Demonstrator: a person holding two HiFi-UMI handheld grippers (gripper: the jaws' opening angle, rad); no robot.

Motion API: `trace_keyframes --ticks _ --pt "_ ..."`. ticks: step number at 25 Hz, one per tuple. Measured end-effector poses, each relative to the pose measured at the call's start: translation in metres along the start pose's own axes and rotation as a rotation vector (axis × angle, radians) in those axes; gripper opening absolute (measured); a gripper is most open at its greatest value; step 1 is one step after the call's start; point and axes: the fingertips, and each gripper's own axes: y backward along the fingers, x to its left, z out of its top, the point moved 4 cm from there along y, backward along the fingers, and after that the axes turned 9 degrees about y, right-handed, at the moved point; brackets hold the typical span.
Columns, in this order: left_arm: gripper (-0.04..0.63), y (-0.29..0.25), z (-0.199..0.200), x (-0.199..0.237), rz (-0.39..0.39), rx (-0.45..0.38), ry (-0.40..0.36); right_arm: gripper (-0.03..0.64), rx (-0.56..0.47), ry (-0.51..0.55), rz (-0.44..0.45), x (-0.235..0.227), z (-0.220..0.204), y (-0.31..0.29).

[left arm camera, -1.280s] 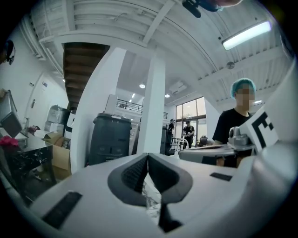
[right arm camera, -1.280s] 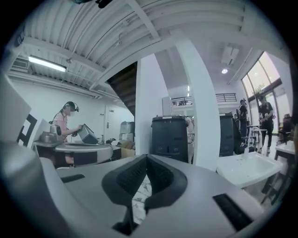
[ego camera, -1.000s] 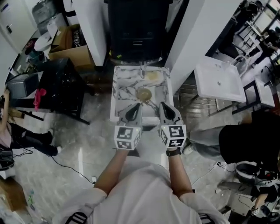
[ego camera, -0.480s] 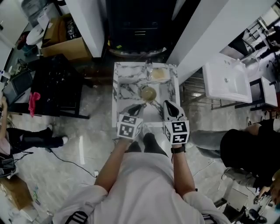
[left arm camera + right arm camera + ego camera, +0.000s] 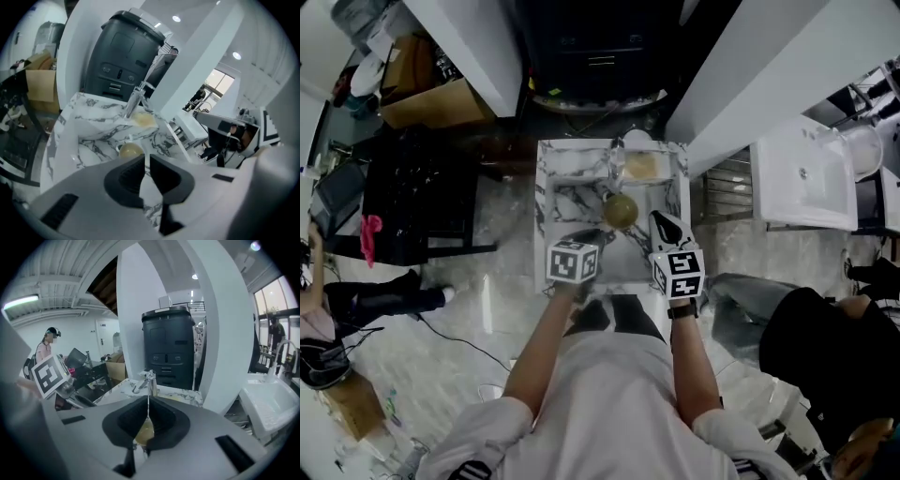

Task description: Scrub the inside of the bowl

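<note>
Here, square markers (image 5: 677, 275) on left tongs (image 5: 145, 161), right tongs (image 5: 148, 404).

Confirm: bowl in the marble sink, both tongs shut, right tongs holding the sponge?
No: the sponge lies by the faucet, untouched. Right gripper view shows the right tongs shut on nothing. The bowl in the sink, left tongs shut: fine.
</note>
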Motion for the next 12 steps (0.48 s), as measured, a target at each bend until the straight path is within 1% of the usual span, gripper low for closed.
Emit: trace_keyframes --ticks 2,5,8,12 --pt "0.014 -0.018 0.0 0.008 -0.003 0.031 0.043 0.0 0.025 0.004 0.005 -0.01 -0.009 -0.015" --pt "0.014 -0.041 -0.001 0.022 0.008 0.065 0.091 -0.001 0.064 0.045 0.017 -0.02 -0.017 -0.037" --pt "0.014 -0.065 -0.002 0.035 0.013 0.094 0.127 0.0 0.081 0.099 0.038 -0.029 -0.016 -0.059" --pt "0.015 -0.088 -0.01 0.045 0.008 0.156 0.195 0.0 0.107 0.176 0.081 -0.039 -0.009 -0.084"
